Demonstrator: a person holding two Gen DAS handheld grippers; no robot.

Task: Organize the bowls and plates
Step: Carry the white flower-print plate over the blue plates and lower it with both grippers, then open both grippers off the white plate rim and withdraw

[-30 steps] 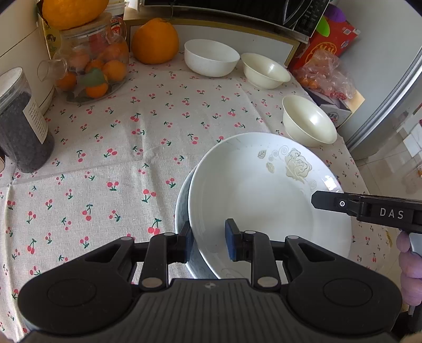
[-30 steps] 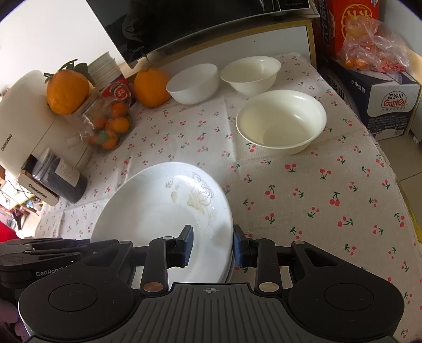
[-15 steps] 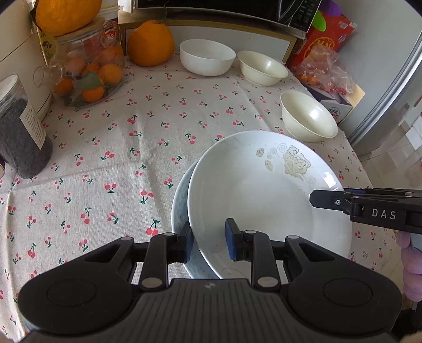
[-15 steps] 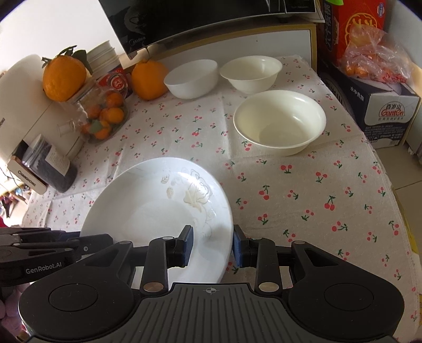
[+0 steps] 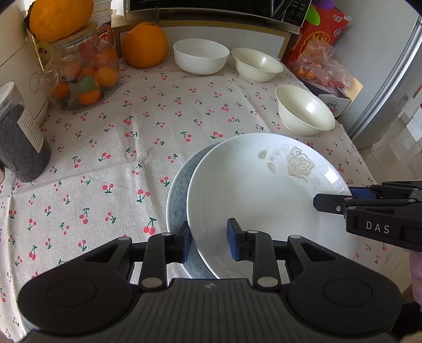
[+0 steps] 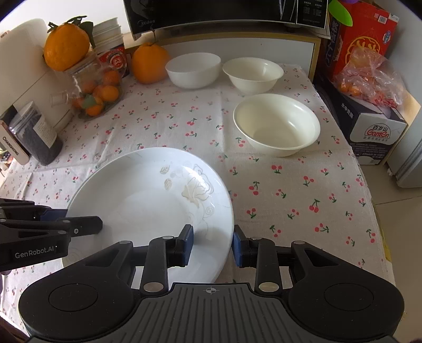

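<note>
A cherry-print cloth (image 5: 147, 137) covers the bench. Along the back stand a large orange (image 5: 144, 44), a white bowl (image 5: 201, 59) and a cream bowl (image 5: 257, 68) side by side, with a larger cream bowl (image 6: 277, 125) nearer, close to the right edge. At the left, a glass jar (image 5: 84, 76) holds small oranges and has another big orange (image 5: 59, 17) sitting on its lid; a dark-filled canister (image 5: 19, 142) stands nearer on that side. A red carton (image 6: 361, 34) and a bag of fruit (image 6: 369, 76) on a box crowd the right rear corner, beside the bench.

The rose-patterned white plate (image 5: 263, 195) lies on top of a pale blue plate (image 5: 179, 190), shifted to the right so the lower rim shows on the left. The left gripper (image 5: 208, 241) straddles the near-left rims with its jaws apart, not pinching. The right gripper (image 6: 212, 244) is spread around the white plate's right rim, also released; each gripper's fingers reach over the plate in the other's view. The bowls sit empty and unstacked.
</note>
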